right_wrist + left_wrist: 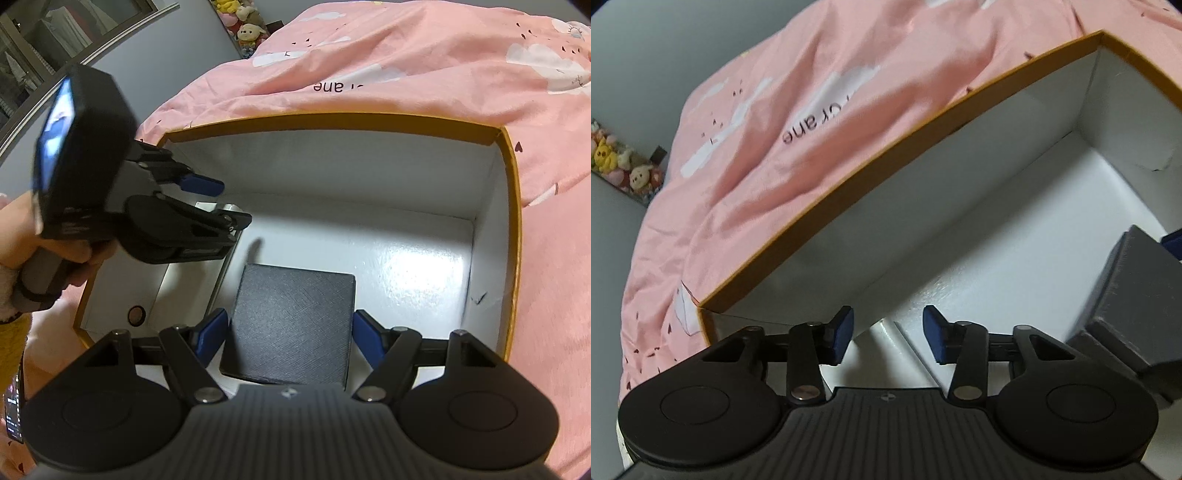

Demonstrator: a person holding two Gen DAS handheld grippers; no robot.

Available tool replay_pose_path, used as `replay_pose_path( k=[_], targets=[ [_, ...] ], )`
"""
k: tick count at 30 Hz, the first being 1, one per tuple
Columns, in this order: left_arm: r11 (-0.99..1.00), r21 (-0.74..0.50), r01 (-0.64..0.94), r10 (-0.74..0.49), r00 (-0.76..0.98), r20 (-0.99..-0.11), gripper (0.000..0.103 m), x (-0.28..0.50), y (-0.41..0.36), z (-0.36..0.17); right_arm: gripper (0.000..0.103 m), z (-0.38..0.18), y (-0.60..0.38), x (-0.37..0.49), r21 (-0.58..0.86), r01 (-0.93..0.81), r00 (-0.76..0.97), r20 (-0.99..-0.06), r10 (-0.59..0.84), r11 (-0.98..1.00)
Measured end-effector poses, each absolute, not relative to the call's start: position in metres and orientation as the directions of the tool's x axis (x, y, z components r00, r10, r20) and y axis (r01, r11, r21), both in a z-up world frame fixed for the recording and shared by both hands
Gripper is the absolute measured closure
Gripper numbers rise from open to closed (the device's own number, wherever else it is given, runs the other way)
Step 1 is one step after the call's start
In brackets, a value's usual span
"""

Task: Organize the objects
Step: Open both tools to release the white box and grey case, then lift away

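Dark grey box (291,325) held between the pads of the right hand-held gripper (290,338), low inside the open carton (515,206) on the bed (406,55) — left hand-held gripper (888,334) parted, empty, at the carton's left wall, farther off.

A small dark grey box (291,325) with a fine textured top sits inside a big open cardboard box (515,206), tilted a little above its floor. The big box has white glossy inner walls and an orange-brown rim, and it lies on pink bedding.
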State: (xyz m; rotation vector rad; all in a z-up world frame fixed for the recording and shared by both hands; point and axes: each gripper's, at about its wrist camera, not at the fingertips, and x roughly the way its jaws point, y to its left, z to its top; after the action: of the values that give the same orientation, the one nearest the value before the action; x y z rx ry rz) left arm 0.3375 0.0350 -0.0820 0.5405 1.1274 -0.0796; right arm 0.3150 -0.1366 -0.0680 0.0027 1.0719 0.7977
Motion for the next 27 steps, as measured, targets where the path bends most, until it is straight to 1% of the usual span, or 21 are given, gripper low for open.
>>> replay_pose_path(
  k=[2,3,4,5,11,15,18,21,23,27],
  targets=[
    [0.873,0.361,0.327,0.207,0.422,-0.883,0.06,0.33,0.031,-0.082,0.028,-0.069,-0.135,0.316,0.37,-0.58,0.228,-0.782,0.58,0.726],
    [0.87,0.365,0.331,0.211,0.42,-0.883,0.062,0.33,0.031,-0.083,0.028,-0.07,-0.134,0.316,0.37,-0.579,0.225,-0.784,0.578,0.727],
    [0.867,0.367,0.338,0.213,0.415,-0.885,0.067,0.329,0.031,-0.083,0.028,-0.071,-0.132,0.316,0.369,-0.579,0.223,-0.786,0.577,0.727],
    [0.865,0.367,0.343,0.214,0.41,-0.887,0.068,0.328,0.03,-0.084,0.028,-0.072,-0.131,0.316,0.369,-0.579,0.22,-0.788,0.575,0.727],
    [0.864,0.34,0.372,0.201,0.365,-0.909,0.07,0.319,0.031,-0.084,0.028,-0.076,-0.123,0.318,0.375,-0.576,0.201,-0.796,0.571,0.726],
    [0.855,0.352,0.381,0.204,0.377,-0.903,0.07,0.313,0.031,-0.085,0.028,-0.077,-0.116,0.318,0.385,-0.575,0.188,-0.797,0.574,0.722],
    [0.877,0.334,0.345,0.191,0.389,-0.901,0.069,0.315,0.037,-0.085,0.028,-0.079,-0.112,0.318,0.383,-0.573,0.185,-0.801,0.57,0.725],
    [0.899,0.319,0.299,0.163,0.448,-0.879,0.069,0.307,0.044,-0.076,0.028,-0.08,-0.109,0.317,0.398,-0.56,0.177,-0.8,0.573,0.727],
    [0.92,0.293,0.262,0.128,0.504,-0.854,0.069,0.297,0.05,-0.061,0.028,-0.082,-0.107,0.315,0.416,-0.547,0.163,-0.799,0.579,0.727],
    [0.962,0.188,0.196,0.048,0.559,-0.828,0.068,0.273,0.059,-0.031,0.028,-0.091,-0.091,0.314,0.429,-0.516,0.126,-0.818,0.561,0.741]
  ],
)
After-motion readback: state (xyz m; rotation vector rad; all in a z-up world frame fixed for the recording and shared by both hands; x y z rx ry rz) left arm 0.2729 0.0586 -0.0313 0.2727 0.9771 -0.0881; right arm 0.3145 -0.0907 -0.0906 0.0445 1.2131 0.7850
